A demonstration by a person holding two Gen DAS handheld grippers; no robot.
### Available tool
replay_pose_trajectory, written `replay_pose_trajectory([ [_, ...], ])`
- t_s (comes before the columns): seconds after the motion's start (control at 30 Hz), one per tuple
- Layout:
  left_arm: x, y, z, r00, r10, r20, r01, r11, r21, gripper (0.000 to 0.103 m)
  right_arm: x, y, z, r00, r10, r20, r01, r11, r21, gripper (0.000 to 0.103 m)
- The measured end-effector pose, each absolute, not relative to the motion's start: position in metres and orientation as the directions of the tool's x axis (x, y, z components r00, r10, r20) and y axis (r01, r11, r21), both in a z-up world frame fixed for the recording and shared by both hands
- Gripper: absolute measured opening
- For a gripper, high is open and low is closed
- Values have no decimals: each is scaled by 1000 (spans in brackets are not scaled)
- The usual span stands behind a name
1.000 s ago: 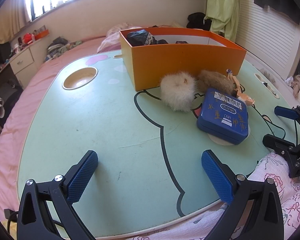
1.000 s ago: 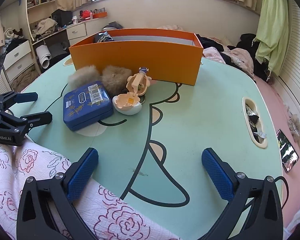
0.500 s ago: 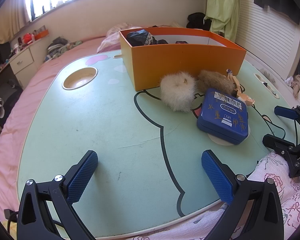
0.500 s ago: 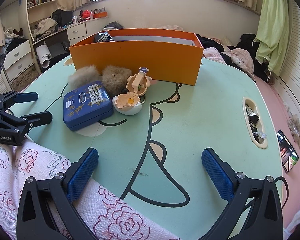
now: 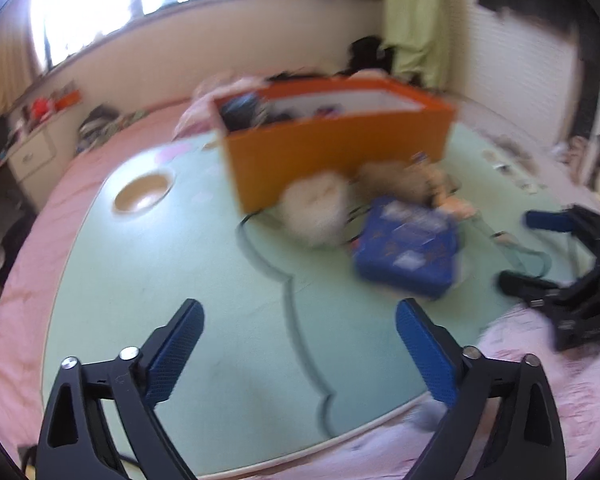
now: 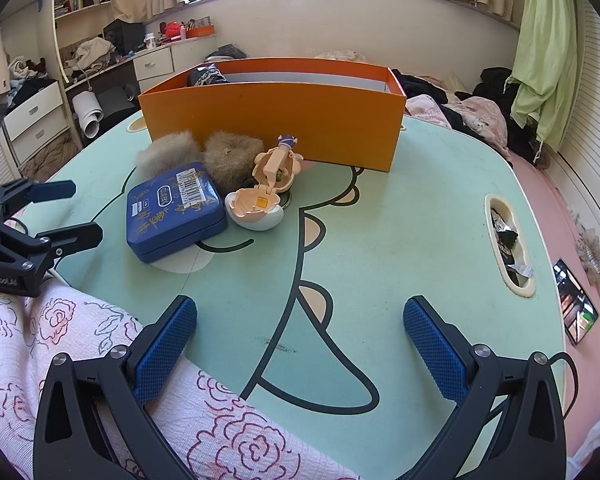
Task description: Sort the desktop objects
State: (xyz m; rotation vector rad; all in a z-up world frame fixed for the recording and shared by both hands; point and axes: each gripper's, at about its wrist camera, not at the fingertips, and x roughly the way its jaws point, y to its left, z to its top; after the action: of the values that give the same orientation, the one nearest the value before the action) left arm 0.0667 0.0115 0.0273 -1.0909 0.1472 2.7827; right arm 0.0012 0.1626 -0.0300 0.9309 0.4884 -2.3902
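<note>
An orange box [image 5: 340, 148] [image 6: 276, 120] stands at the back of the mint-green table [image 6: 400, 240]. In front of it lie a white fluffy ball [image 5: 316, 208] [image 6: 166, 152], a brown fluffy ball [image 5: 392, 178] [image 6: 232, 158], a blue tin [image 5: 408, 244] [image 6: 176, 210] and an open peach egg-shaped toy [image 6: 260, 200]. My left gripper [image 5: 300, 312] [image 6: 72, 214] hovers over bare table short of the tin, its jaws closing with nothing between them. My right gripper [image 6: 300, 308] [image 5: 520, 248] stands open and empty near the front edge.
A round cup hollow [image 5: 142, 196] sits at the table's far left. An oblong slot [image 6: 508, 244] holding wrappers is at the right. Floral cloth [image 6: 60, 340] covers the near edge. A phone [image 6: 576, 306] lies on the pink bedding.
The left wrist view has gone blurred and tilted as that hand rolled. Its jaws have narrowed slightly. The right gripper and the objects have not moved.
</note>
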Motion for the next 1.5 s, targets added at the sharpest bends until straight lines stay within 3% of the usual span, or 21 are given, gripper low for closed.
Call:
replay_pose_trajectory([
  [0.23, 50, 50, 54, -699, 249, -670, -346, -938, 13, 82, -13, 184, -25, -691, -247, -679, 445, -886, -130, 103],
  [0.53, 12, 93, 35, -597, 175, -783, -410, -906, 111, 66, -15, 188, -24, -701, -235, -673, 423, -897, -129, 103],
  [0.7, 10, 92, 26, -609, 152, -778, -397, -908, 134, 68, -15, 188, -24, -701, -235, -673, 424, -896, -129, 103],
  [0.9, 3, 70, 17, -557, 239, -796, -373, -928, -18, 65, -14, 187, -24, -701, -236, -673, 426, -895, -129, 103],
  [1.2, 57, 39, 41, -663, 295, -688, -343, -937, -71, 65, -13, 187, -24, -700, -239, -673, 429, -894, -128, 103],
  [1.5, 69, 2, 10, -680, 117, -723, -155, -988, -14, 66, -9, 187, -21, -676, -302, -672, 473, -877, -82, 103],
])
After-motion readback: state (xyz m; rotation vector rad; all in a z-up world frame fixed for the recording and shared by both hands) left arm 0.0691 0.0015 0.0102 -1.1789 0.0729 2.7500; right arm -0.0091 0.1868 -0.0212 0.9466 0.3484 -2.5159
